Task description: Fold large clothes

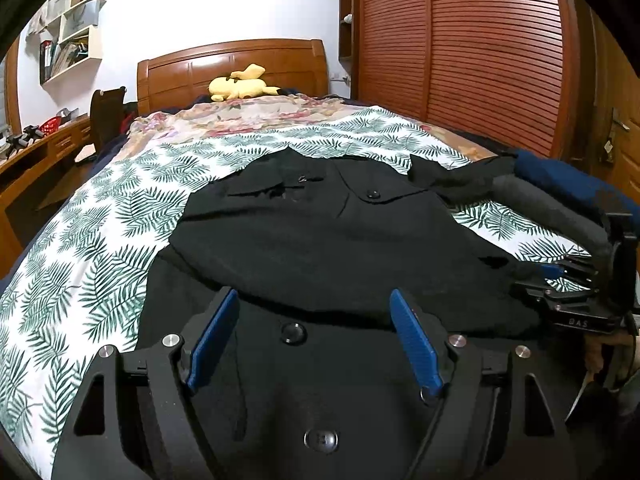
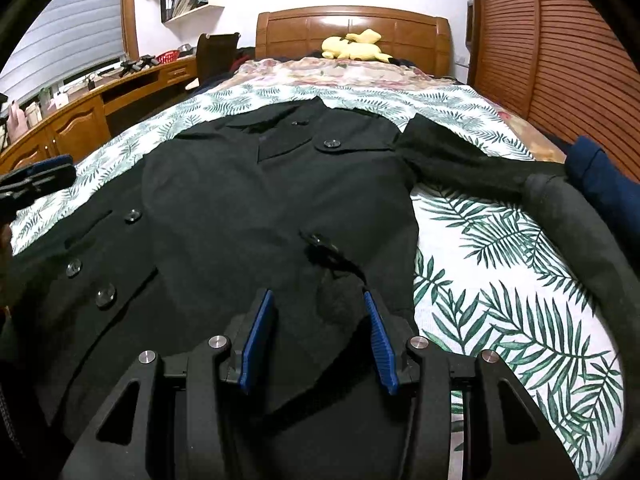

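A large black buttoned coat [image 1: 320, 232] lies spread on the bed, collar toward the headboard; it also shows in the right wrist view [image 2: 248, 200]. One sleeve [image 2: 472, 164] stretches out to the right. My left gripper [image 1: 314, 300] is open, its blue pads just above the coat's lower part near a button. My right gripper [image 2: 318, 304] is open over the coat's lower right edge, with fabric lying between its pads. It also shows from the side in the left wrist view [image 1: 560, 276].
The bed has a leaf-print sheet [image 2: 500, 280] and a floral blanket [image 1: 248, 114]. A yellow plush toy [image 1: 240, 84] lies by the wooden headboard. A dark blue cloth [image 2: 600, 176] lies at the right edge. A wooden desk [image 2: 80, 116] stands left, a slatted wardrobe [image 1: 480, 48] right.
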Tool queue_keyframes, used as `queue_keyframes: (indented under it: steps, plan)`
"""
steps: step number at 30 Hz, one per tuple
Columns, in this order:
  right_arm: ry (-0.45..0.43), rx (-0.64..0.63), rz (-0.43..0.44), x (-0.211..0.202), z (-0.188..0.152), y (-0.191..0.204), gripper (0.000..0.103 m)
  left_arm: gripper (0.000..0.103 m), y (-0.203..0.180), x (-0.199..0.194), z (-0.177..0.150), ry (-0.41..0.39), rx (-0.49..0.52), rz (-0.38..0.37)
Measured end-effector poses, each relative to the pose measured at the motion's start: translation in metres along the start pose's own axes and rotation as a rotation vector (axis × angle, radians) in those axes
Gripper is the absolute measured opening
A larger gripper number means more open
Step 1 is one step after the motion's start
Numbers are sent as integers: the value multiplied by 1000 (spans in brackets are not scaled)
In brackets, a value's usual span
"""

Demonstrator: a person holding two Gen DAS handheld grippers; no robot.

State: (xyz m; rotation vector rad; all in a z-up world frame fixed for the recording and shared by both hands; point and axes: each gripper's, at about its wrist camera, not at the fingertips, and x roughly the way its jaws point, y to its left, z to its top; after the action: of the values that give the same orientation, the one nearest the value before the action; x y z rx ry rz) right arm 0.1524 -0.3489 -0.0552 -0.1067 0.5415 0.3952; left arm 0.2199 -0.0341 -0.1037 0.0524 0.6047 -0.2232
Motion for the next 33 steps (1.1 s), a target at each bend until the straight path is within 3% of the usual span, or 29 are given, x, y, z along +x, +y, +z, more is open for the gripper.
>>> queue_keyframes:
  steps: [11,20,33]
  plan:
    - [-30,59,-2,-1,-6,-14,48,79,-5,43,-5,9,-6,-54]
    - [-30,53,-25,-2,-6,-10,48,79,0,46,-14,-5,-41,-92]
    - [-36,13,-191,-37,24,-43,48,79,3,43,-17,-5,-56,-124]
